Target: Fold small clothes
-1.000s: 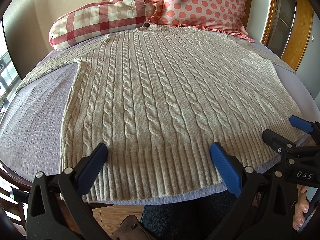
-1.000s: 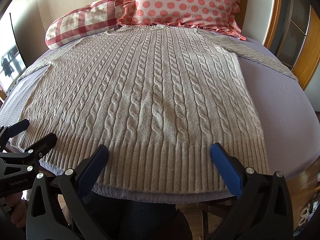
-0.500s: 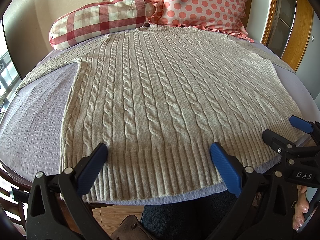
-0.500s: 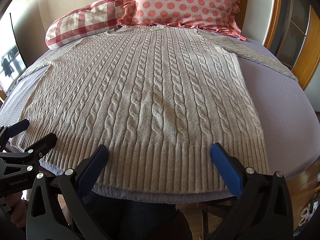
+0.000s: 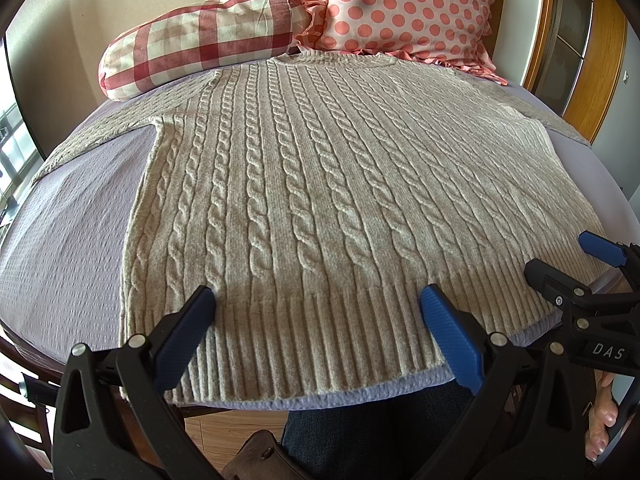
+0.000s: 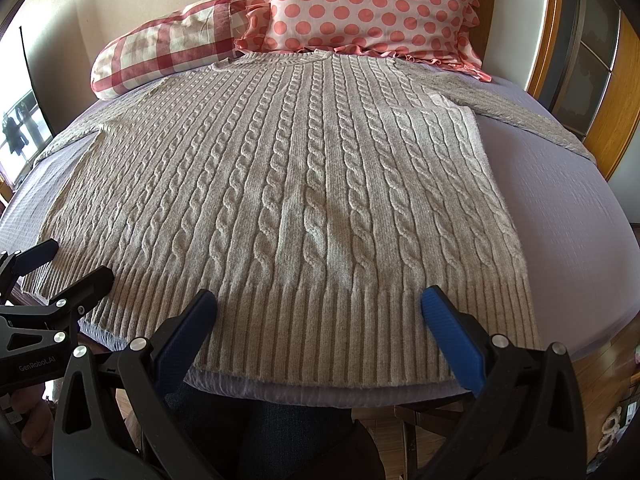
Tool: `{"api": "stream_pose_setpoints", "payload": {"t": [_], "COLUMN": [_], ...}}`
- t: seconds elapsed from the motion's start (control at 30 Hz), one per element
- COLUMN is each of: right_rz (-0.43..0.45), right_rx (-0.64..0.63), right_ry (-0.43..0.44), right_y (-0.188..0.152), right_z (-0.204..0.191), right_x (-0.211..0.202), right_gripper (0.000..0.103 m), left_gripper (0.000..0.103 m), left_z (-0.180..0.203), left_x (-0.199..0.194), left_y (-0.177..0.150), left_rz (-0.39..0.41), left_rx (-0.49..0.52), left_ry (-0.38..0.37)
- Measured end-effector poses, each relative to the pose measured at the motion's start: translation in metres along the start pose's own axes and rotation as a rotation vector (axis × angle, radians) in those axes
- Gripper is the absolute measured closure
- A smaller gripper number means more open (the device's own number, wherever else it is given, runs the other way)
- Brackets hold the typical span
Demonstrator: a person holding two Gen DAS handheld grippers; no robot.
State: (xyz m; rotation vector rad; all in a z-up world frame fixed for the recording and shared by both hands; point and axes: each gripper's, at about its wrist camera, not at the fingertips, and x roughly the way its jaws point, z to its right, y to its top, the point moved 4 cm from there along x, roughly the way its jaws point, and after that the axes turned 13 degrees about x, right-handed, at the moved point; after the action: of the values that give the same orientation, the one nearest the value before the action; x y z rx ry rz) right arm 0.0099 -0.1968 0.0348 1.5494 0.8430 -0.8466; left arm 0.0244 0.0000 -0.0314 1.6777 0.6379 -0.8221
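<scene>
A grey cable-knit sweater [image 5: 320, 184] lies flat and spread out on a lilac-covered table, sleeves out to both sides; it also shows in the right wrist view [image 6: 288, 200]. My left gripper [image 5: 316, 308] is open and empty, hovering over the ribbed hem at the near left. My right gripper [image 6: 316, 308] is open and empty over the hem at the near right. Each gripper shows at the edge of the other's view, the right one in the left wrist view [image 5: 568, 264] and the left one in the right wrist view [image 6: 60, 264].
A red checked pillow [image 5: 200, 40] and a pink polka-dot pillow [image 5: 404, 8] lean at the far edge behind the collar. The lilac table cover [image 6: 560, 208] is bare beside the sweater. A wooden door frame [image 5: 600, 48] stands at the far right. The person's legs are below the near edge.
</scene>
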Motion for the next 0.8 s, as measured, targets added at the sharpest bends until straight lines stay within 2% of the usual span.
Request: {"api": "stream_pose_setpoints", "payload": {"t": [0.4,0.47,0.57,0.63,0.7,0.8], "right_rz": [0.012,0.032,0.030,0.044,0.084,0.152], "right_rx": [-0.002,-0.016,-0.020,0.097,0.260,0.487], "right_ry": [0.006,0.030,0.125,0.200,0.250,0.266], "right_y": [0.001,0.003,0.018,0.044,0.084,0.142], "right_z": [-0.001,-0.001,0.006,0.034,0.087,0.170], "right_x": [0.000,0.001,-0.003,-0.009,-0.015,-0.017], "right_gripper": [0.001,0.001,0.001,0.001,0.001,0.001], "left_gripper": [0.002,0.002,0.002,0.002,0.002,0.002], "left_z": [0.000,0.000,-0.001,-0.001,-0.007,-0.022], "left_x": [0.000,0.000,0.001,0.000,0.002,-0.001], "left_y": [0.000,0.000,0.002,0.008,0.014,0.024], "left_rz": [-0.001,-0.004,-0.022,-0.033,-0.024,0.039], "left_rx": [0.000,0.000,0.005,0.002,-0.017,-0.076], "left_ry": [0.000,0.001,-0.005,-0.016,-0.026,-0.081]}}
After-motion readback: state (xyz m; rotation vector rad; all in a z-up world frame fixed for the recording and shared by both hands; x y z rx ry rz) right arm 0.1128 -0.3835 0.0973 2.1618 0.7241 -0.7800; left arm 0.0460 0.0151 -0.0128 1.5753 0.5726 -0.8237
